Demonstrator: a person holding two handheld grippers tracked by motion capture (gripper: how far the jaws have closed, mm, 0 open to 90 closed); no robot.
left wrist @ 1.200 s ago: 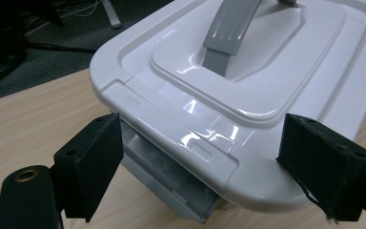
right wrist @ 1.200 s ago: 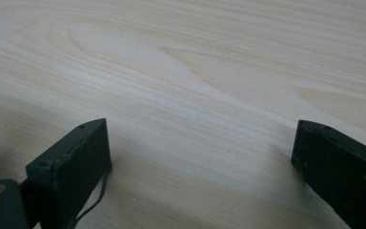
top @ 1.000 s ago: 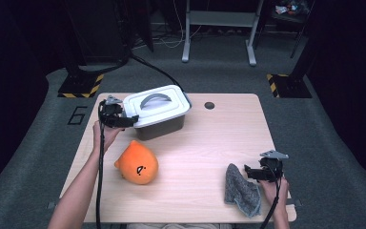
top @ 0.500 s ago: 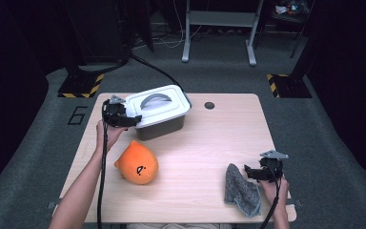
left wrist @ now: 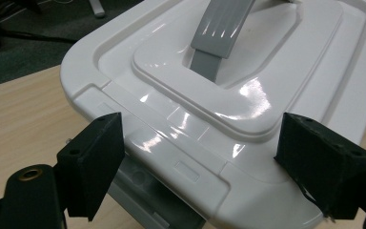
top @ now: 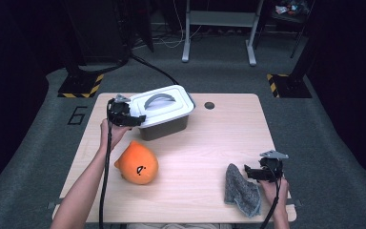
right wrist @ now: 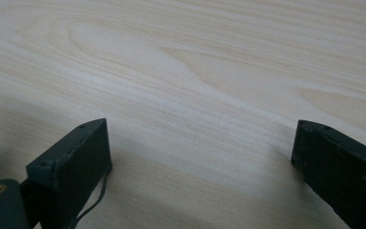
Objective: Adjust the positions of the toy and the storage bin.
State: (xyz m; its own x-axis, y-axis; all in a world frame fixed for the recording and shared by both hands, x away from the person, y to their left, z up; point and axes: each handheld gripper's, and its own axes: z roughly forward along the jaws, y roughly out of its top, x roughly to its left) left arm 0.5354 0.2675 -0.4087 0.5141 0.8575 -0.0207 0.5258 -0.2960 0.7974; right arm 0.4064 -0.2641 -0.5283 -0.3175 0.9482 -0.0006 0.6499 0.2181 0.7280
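A white lid (top: 164, 107) with a grey handle (top: 157, 100) tops a dark grey box (top: 164, 128) at the table's back left. My left gripper (top: 136, 119) is at the box's left end. In the left gripper view its jaws stand wide apart over the lid's latch edge (left wrist: 190, 162), and the pads (left wrist: 95, 162) do not press on it, so my left gripper (left wrist: 205, 164) is open. My right gripper (top: 249, 172) rests low at the front right beside a grey cloth (top: 240, 188). It (right wrist: 200, 162) is open over bare wood with nothing between its jaws.
An orange plush toy (top: 138, 163) with a dark mark lies at the front left of the wooden table (top: 205, 148). A small dark round hole (top: 209, 105) sits near the back edge. Dark floor, cables and stand legs lie beyond the table.
My left gripper has edged slightly right, closer over the box's lid. My right gripper, the toy and the cloth have not moved.
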